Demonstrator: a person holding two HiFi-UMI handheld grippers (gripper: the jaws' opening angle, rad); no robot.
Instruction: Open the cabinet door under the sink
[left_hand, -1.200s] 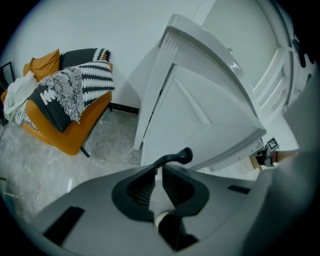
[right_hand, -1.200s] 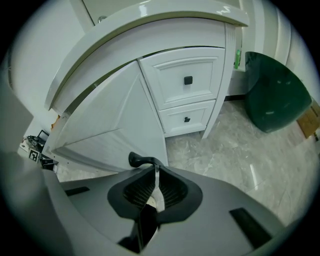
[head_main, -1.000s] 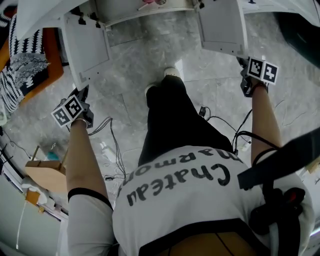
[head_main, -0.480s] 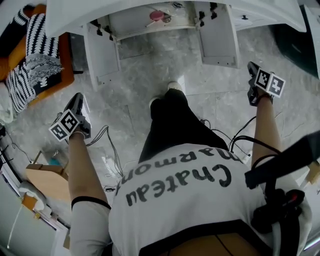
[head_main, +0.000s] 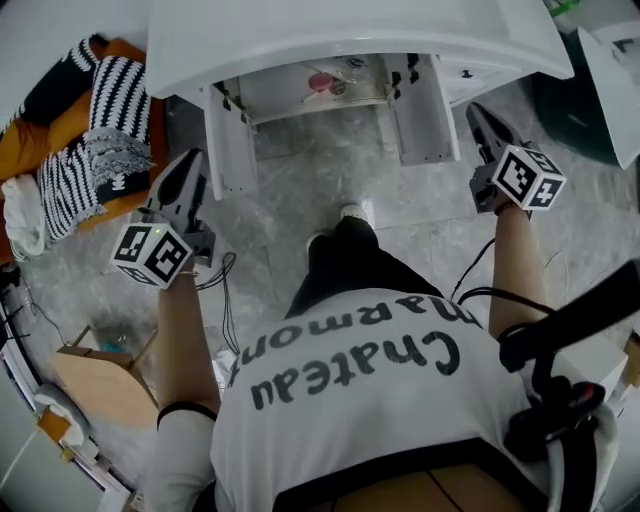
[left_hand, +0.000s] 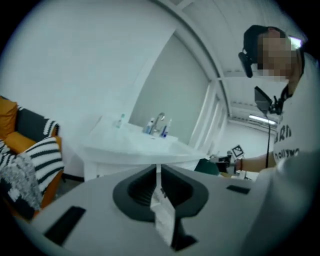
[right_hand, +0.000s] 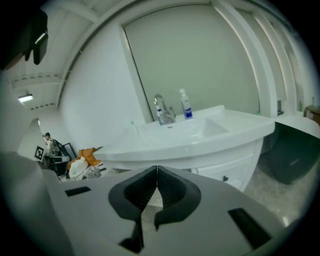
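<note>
The white sink (head_main: 340, 40) juts out over its cabinet, and both doors hang open: the left door (head_main: 230, 150) and the right door (head_main: 425, 110). A pink item (head_main: 320, 82) lies inside. My left gripper (head_main: 190, 165) is raised just left of the left door, touching nothing. In the left gripper view, the left gripper (left_hand: 157, 170) has its jaws closing to a thin slit with nothing between them. Held up right of the right door, my right gripper (head_main: 482, 115) is shut and empty. In its own view the right gripper (right_hand: 157, 171) faces the sink (right_hand: 200, 132).
Striped cushions (head_main: 100, 130) lie on an orange seat at the left. Cables (head_main: 225, 290) trail over the marble floor, and a wooden stool (head_main: 100, 375) stands at lower left. A dark bin (head_main: 590, 90) is at the right. A tap (right_hand: 160, 112) and a bottle (right_hand: 186, 105) stand on the sink.
Both grippers have risen from beside the lower edges of the open doors to near counter height. The doors stay open, and the head view now takes in more of the sink.
</note>
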